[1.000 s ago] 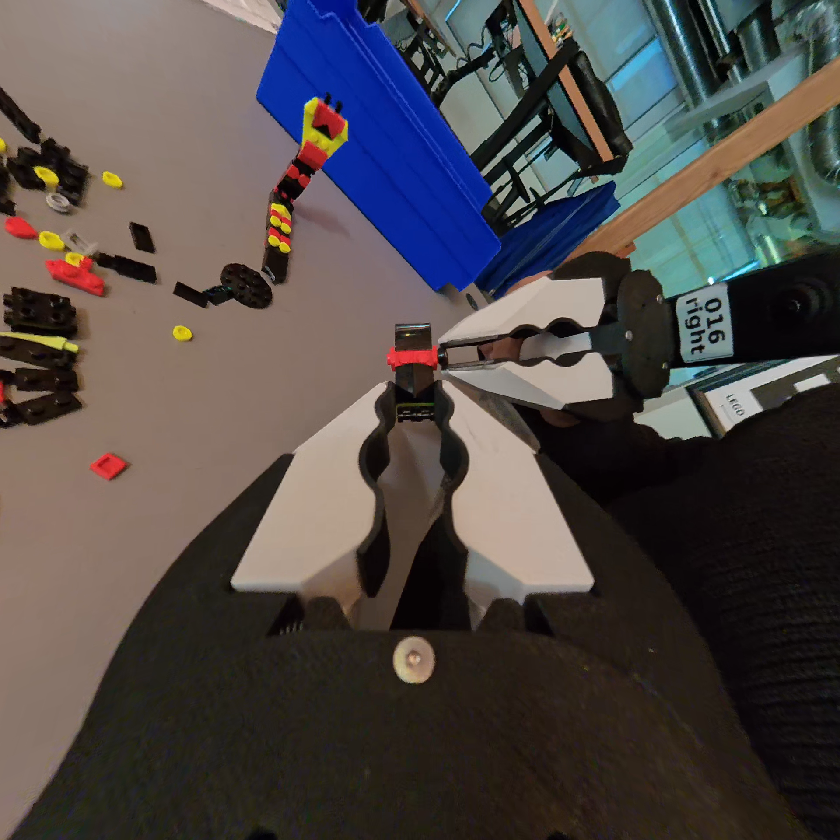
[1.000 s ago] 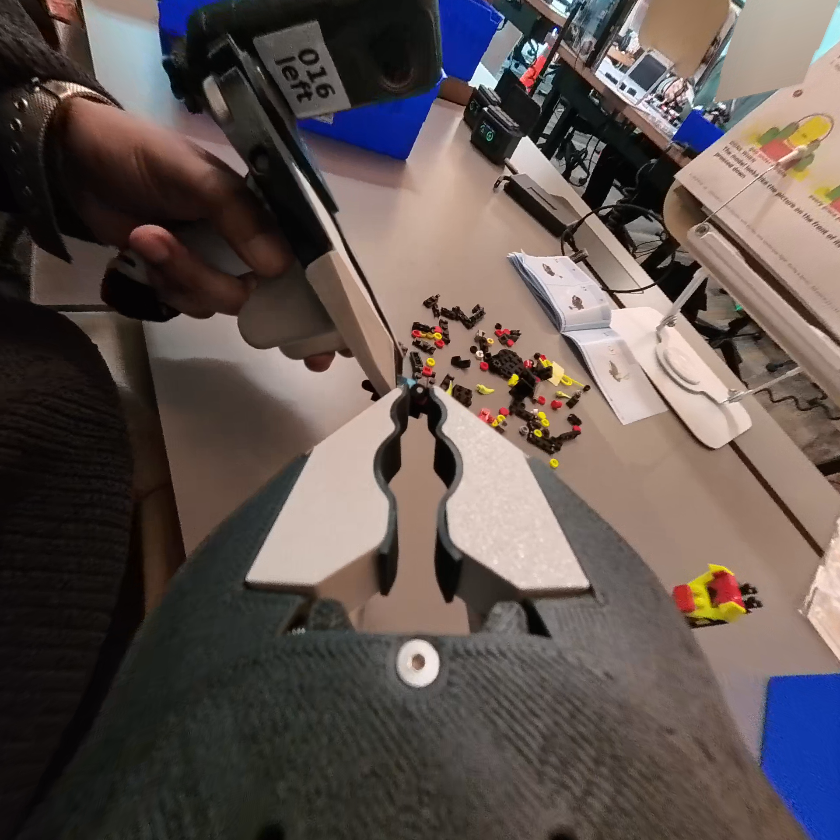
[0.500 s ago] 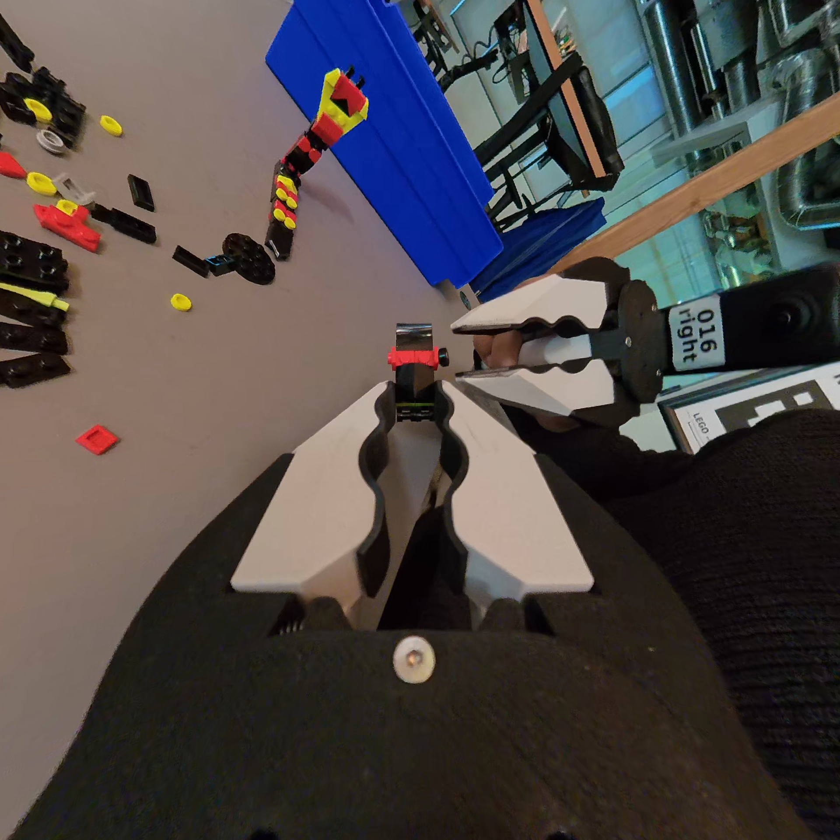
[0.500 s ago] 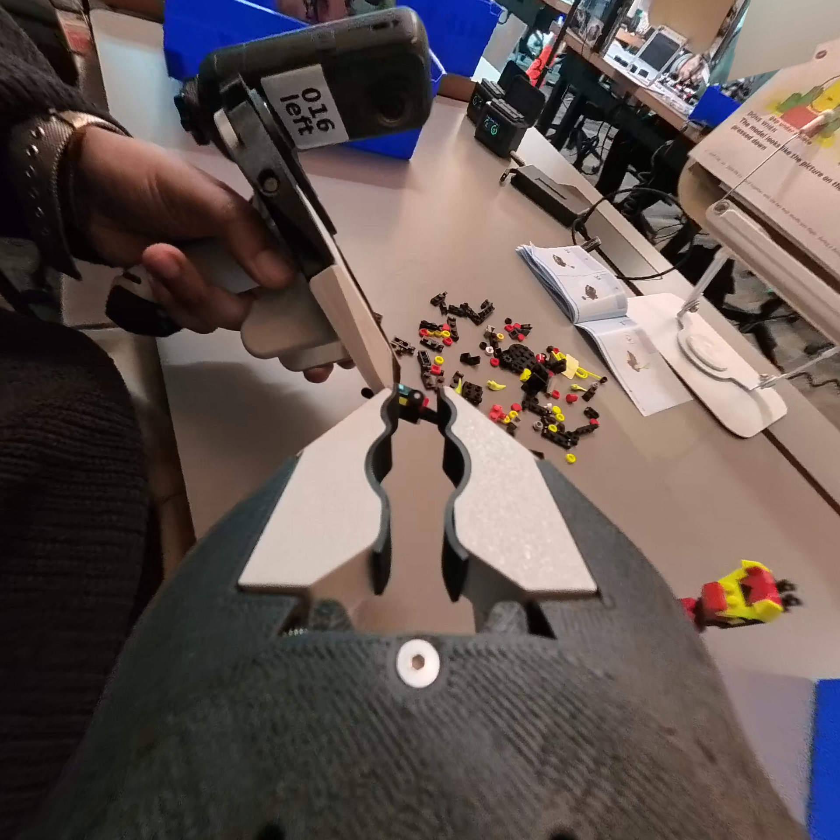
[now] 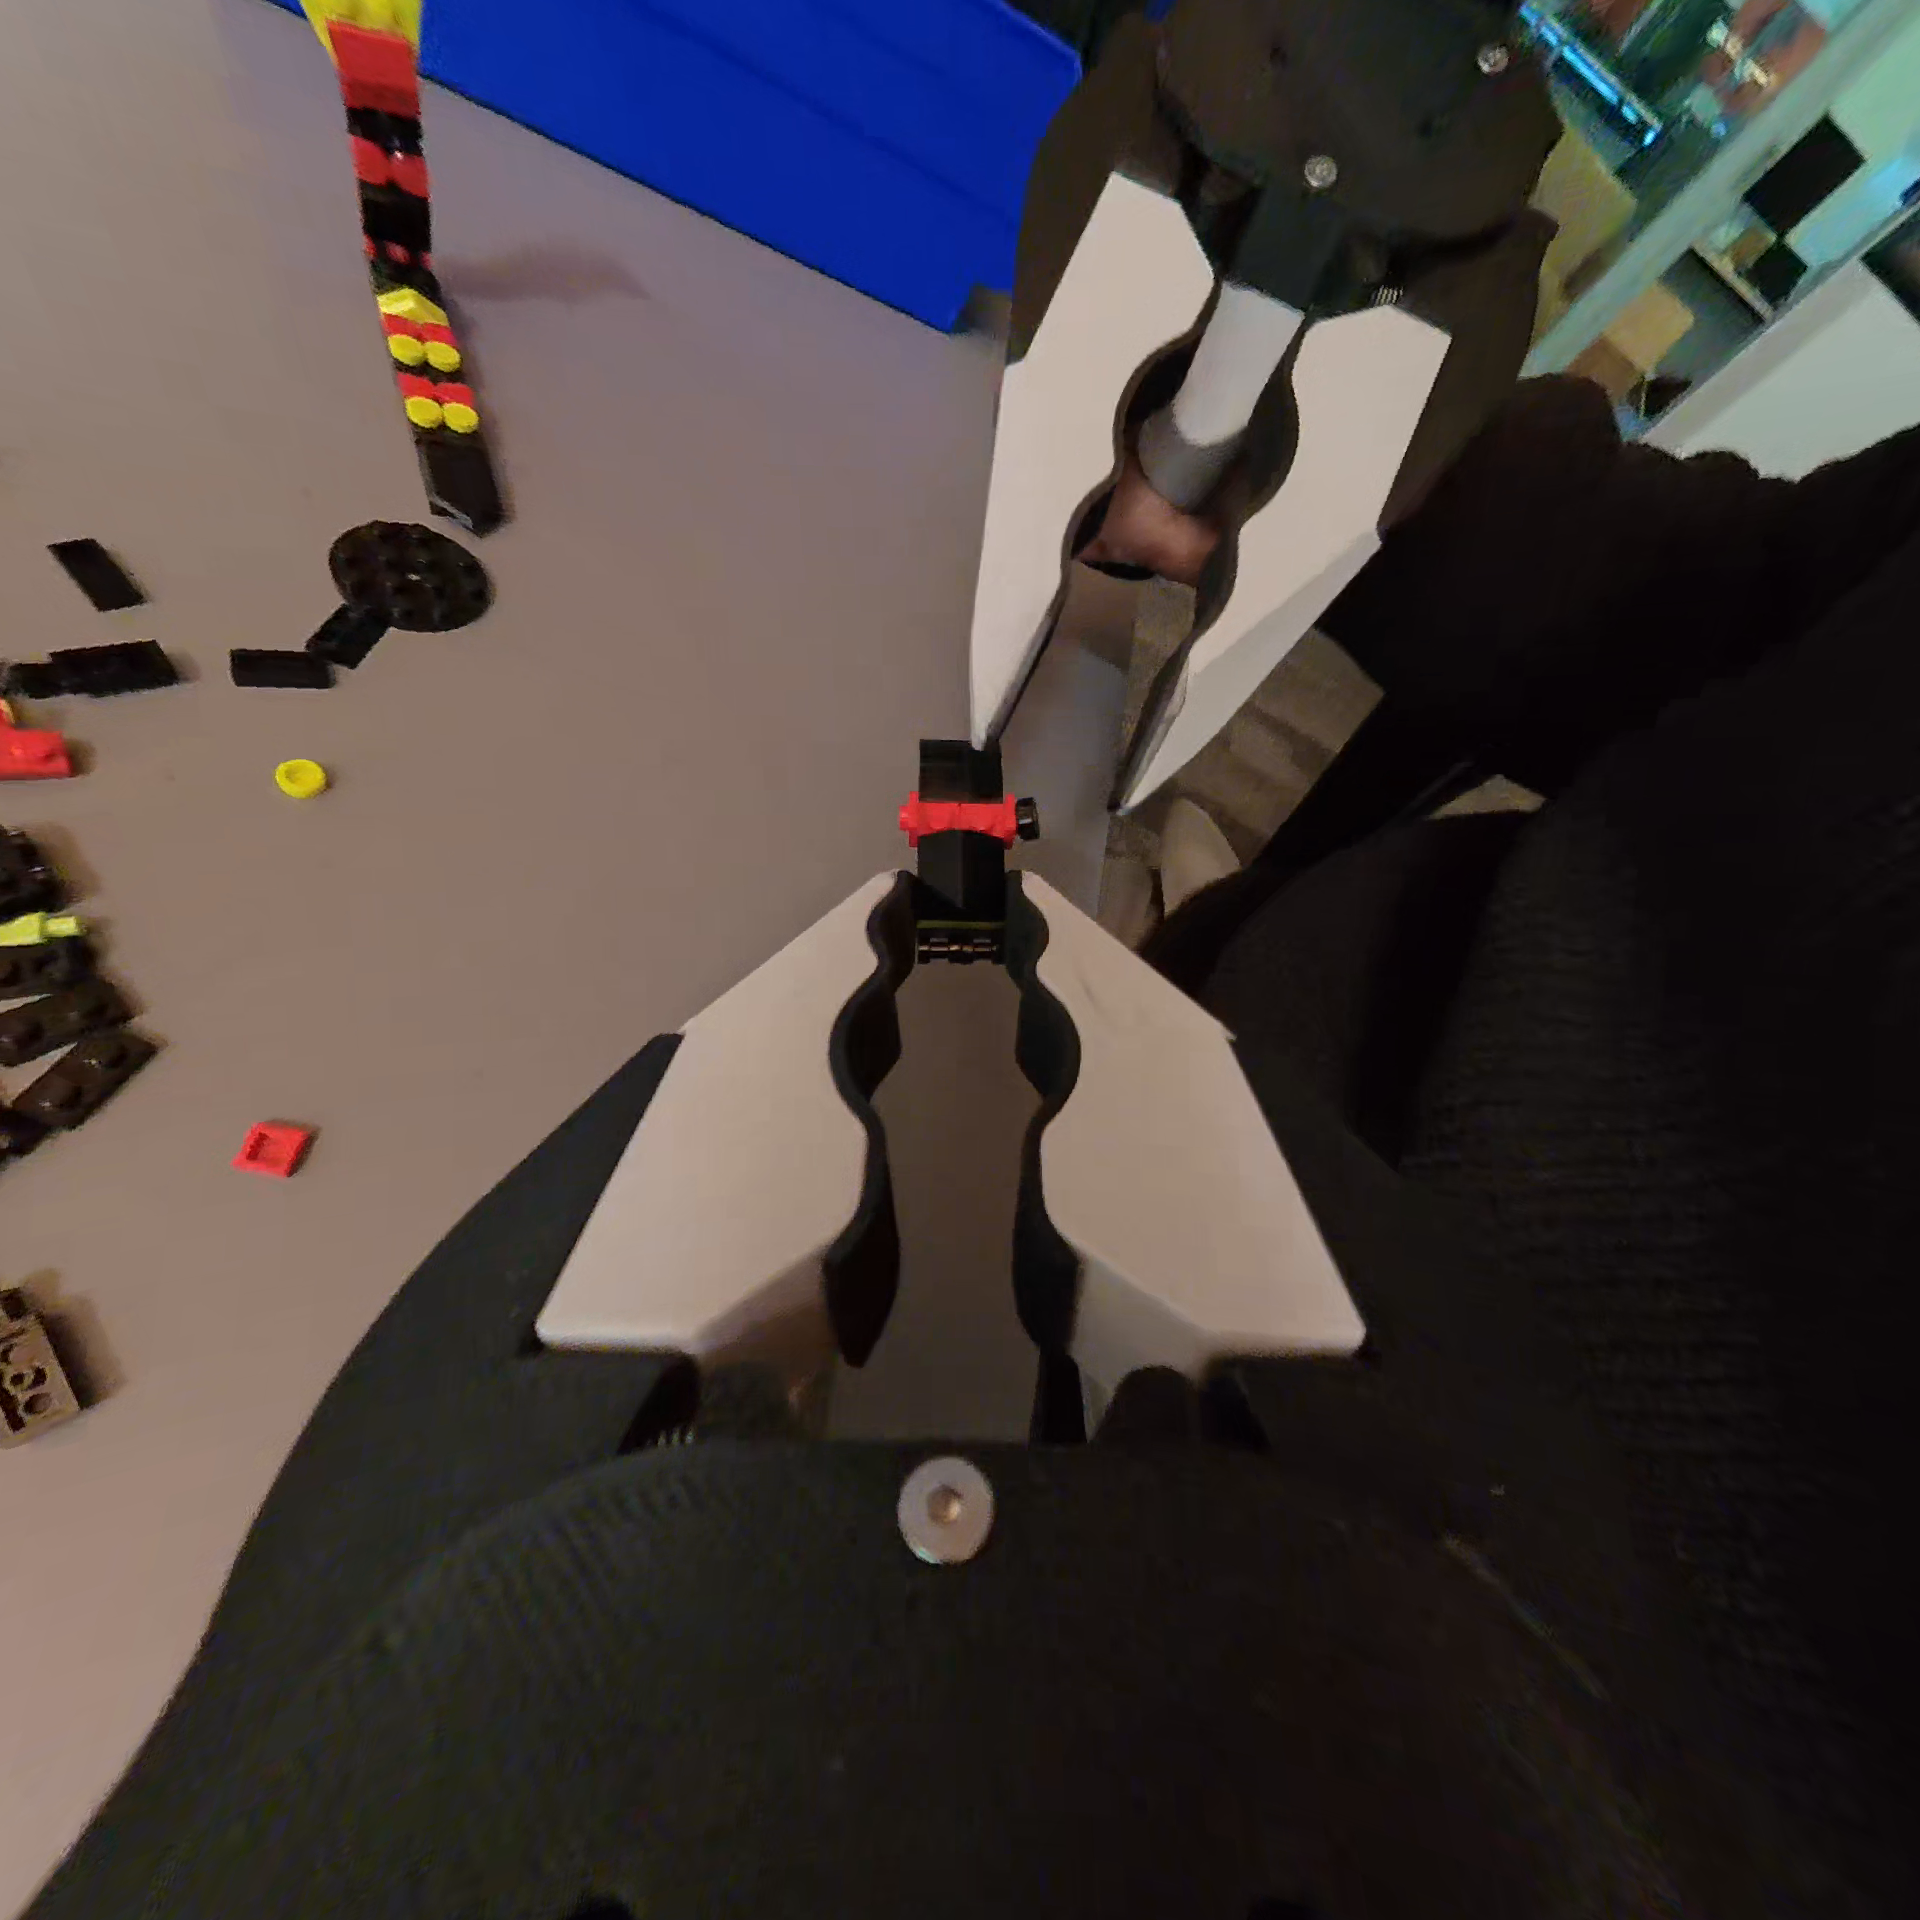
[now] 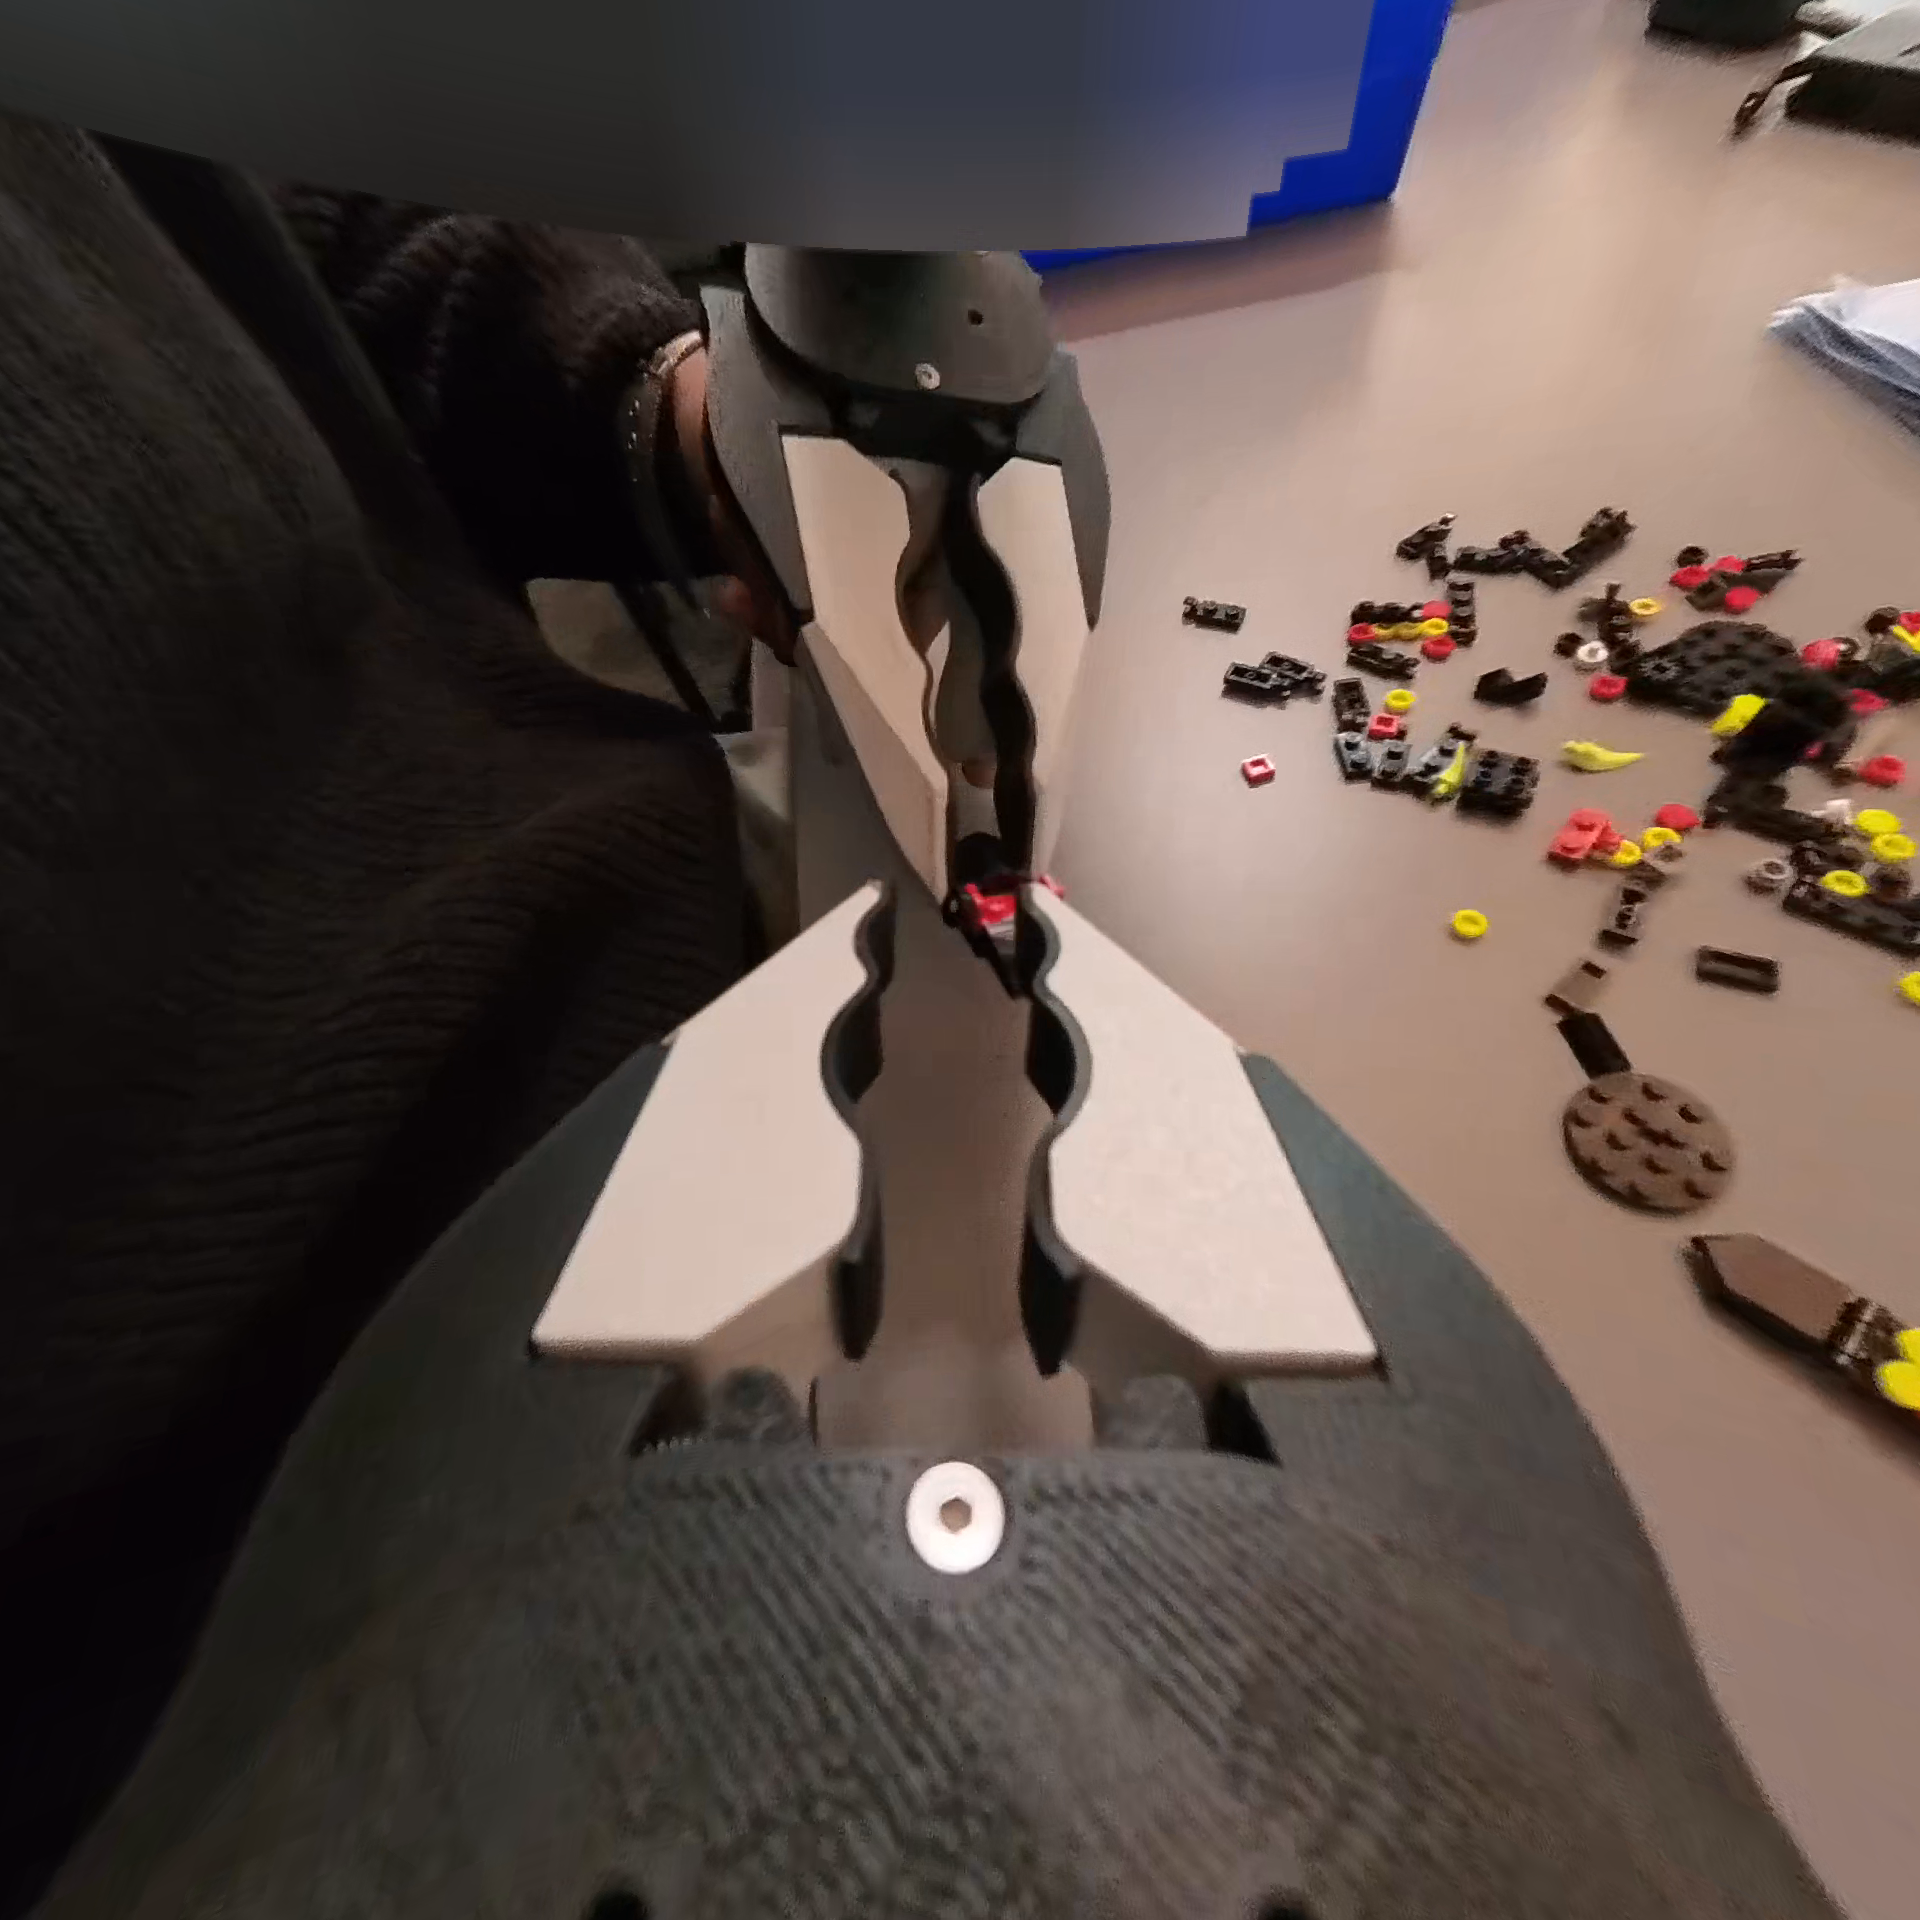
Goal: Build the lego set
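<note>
My left gripper [image 5: 961, 906] is shut on a small black lego assembly [image 5: 958, 868] with a red band [image 5: 956, 818] and a tiny black stud [image 5: 1027, 817] on the band's right end. It holds the assembly above the table's near edge. My right gripper [image 5: 1055, 767] faces it from beyond with its jaws apart; one fingertip [image 5: 985, 722] is at the assembly's far tip. In the right wrist view the right gripper [image 6: 961, 902] is open. The assembly [image 6: 992, 909] lies by its right finger [image 6: 1101, 997], held by the left gripper [image 6: 987, 831].
A blue bin [image 5: 727, 135] stands at the back. A long black, red and yellow assembly [image 5: 416, 312] and a round black plate [image 5: 410, 577] lie on the table [image 5: 623, 623]. Loose pieces [image 6: 1662, 707] are spread out, with a booklet [image 6: 1860, 332] beyond. A dark sleeve [image 5: 1662, 935] is beside the grippers. Both grippers' tips are close together, under 4 cm apart.
My right gripper's jaws opened and let go at the red band's side, leaving the black stud there. It swung from the right side to beyond the assembly's tip. My left gripper kept its grasp.
</note>
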The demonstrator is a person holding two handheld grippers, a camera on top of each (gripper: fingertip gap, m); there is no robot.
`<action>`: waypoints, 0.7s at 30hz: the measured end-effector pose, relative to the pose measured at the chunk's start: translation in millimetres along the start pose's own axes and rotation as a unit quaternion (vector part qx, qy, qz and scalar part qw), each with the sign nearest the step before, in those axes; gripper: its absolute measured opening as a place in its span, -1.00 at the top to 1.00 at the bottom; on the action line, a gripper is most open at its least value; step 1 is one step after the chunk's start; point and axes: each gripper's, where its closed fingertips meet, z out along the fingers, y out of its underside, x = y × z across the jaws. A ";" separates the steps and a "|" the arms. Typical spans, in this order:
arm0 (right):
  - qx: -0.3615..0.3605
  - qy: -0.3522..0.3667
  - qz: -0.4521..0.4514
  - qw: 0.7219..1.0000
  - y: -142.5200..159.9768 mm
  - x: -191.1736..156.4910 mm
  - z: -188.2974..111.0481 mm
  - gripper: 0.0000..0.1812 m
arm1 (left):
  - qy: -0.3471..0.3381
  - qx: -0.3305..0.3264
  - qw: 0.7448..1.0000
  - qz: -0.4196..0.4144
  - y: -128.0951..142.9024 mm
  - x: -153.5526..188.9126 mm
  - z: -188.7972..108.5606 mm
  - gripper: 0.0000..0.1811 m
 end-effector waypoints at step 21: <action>-0.044 -0.008 -0.040 0.998 11.9 -9.0 6.9 0.92 | 0.053 -0.010 0.998 -0.032 4.0 12.7 1.9 0.86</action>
